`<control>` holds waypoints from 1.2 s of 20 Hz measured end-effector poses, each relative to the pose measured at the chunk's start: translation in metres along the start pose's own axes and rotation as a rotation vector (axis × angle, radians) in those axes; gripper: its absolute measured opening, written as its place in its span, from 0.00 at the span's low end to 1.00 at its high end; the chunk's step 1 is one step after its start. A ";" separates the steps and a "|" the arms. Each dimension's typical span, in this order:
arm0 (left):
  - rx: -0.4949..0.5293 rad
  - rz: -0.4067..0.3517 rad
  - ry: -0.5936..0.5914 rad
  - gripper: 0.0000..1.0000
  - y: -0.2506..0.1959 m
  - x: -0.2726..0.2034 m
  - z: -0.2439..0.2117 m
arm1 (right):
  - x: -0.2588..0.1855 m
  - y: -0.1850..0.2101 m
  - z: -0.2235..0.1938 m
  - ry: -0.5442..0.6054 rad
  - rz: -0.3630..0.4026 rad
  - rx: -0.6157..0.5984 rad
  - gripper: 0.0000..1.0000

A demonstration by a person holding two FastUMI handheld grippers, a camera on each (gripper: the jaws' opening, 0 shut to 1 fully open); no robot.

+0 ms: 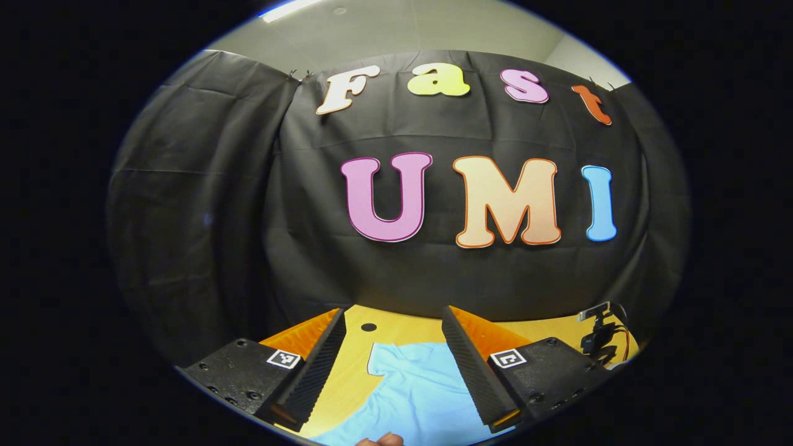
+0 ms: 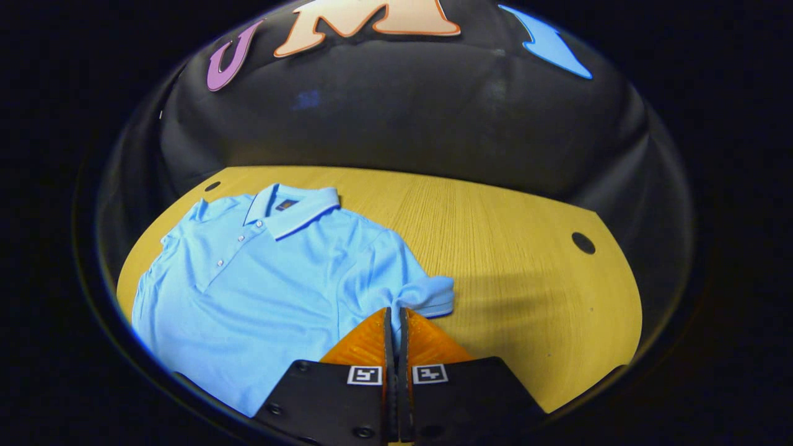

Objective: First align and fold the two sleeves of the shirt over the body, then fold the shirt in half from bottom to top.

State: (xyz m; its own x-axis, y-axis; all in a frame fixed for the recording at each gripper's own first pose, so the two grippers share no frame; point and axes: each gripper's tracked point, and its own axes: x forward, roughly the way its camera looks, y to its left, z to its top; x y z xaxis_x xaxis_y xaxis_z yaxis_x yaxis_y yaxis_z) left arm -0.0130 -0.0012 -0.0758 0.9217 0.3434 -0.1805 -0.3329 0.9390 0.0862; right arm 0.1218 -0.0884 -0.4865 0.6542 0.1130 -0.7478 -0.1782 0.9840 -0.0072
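Note:
A light blue polo shirt (image 2: 260,279) lies face up on the wooden table (image 2: 508,248), collar (image 2: 297,207) toward the back wall. In the right gripper view, my right gripper (image 2: 394,311) is shut on the near sleeve (image 2: 427,294), which bunches and lifts a little at the fingertips. The left gripper view has my left gripper (image 1: 393,313) open, held above the table with nothing between its fingers. Below its gap lies part of the shirt (image 1: 415,390), with a sleeve edge (image 1: 378,365) on the wood.
Round holes mark the tabletop (image 2: 583,243) (image 2: 212,186) (image 1: 368,326). A small camera on a stand (image 1: 598,334) with cables stands at the table's right rear. A fingertip of a hand (image 1: 381,440) peeks in at the bottom. Bare wood stretches right of the shirt.

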 end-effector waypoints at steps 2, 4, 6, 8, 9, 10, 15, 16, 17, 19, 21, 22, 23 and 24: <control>0.005 -0.008 -0.003 0.95 0.006 -0.004 0.001 | -0.008 0.009 0.024 -0.045 -0.006 -0.002 0.02; 0.021 -0.012 -0.008 0.94 0.015 -0.005 0.002 | -0.013 0.024 0.041 -0.074 -0.005 0.007 0.04; 0.017 -0.011 -0.012 0.94 0.026 -0.003 0.004 | -0.017 0.045 0.051 -0.092 0.017 0.003 0.04; 0.009 -0.020 -0.002 0.94 0.035 -0.003 0.001 | -0.018 0.068 0.055 -0.101 0.036 -0.019 0.03; 0.014 -0.016 -0.001 0.94 0.043 -0.002 0.000 | -0.018 0.081 0.055 -0.095 0.051 -0.024 0.04; 0.015 -0.012 0.000 0.94 0.051 0.000 0.000 | -0.017 0.095 0.055 -0.094 0.064 -0.027 0.04; 0.023 -0.020 0.034 0.94 0.087 0.010 -0.014 | -0.003 0.152 0.049 -0.064 0.100 -0.063 0.04; 0.021 -0.025 0.044 0.94 0.092 0.013 -0.018 | 0.002 0.162 0.044 -0.051 0.103 -0.076 0.03; 0.018 -0.029 0.055 0.94 0.097 0.016 -0.022 | 0.006 0.169 0.037 -0.027 0.104 -0.092 0.04; 0.017 -0.041 0.072 0.95 0.106 0.023 -0.029 | 0.013 0.182 0.022 0.021 0.107 -0.113 0.09; 0.029 -0.061 0.087 0.95 0.111 0.032 -0.037 | 0.011 0.185 0.018 0.036 0.093 -0.125 0.36; 0.034 -0.079 0.097 0.95 0.111 0.036 -0.042 | 0.007 0.184 0.022 0.021 0.082 -0.121 0.58; 0.037 -0.102 0.105 0.95 0.109 0.041 -0.049 | -0.002 0.185 0.031 -0.003 0.084 -0.100 0.79; 0.034 -0.122 0.110 0.95 0.107 0.047 -0.056 | -0.007 0.183 0.039 -0.028 0.076 -0.080 1.00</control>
State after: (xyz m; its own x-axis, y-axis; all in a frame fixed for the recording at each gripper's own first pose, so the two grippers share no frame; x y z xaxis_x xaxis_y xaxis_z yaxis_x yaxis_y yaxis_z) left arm -0.0167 0.1163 -0.1302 0.9268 0.2285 -0.2979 -0.2111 0.9733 0.0900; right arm 0.1129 0.0963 -0.4565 0.6564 0.1919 -0.7296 -0.2856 0.9583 -0.0049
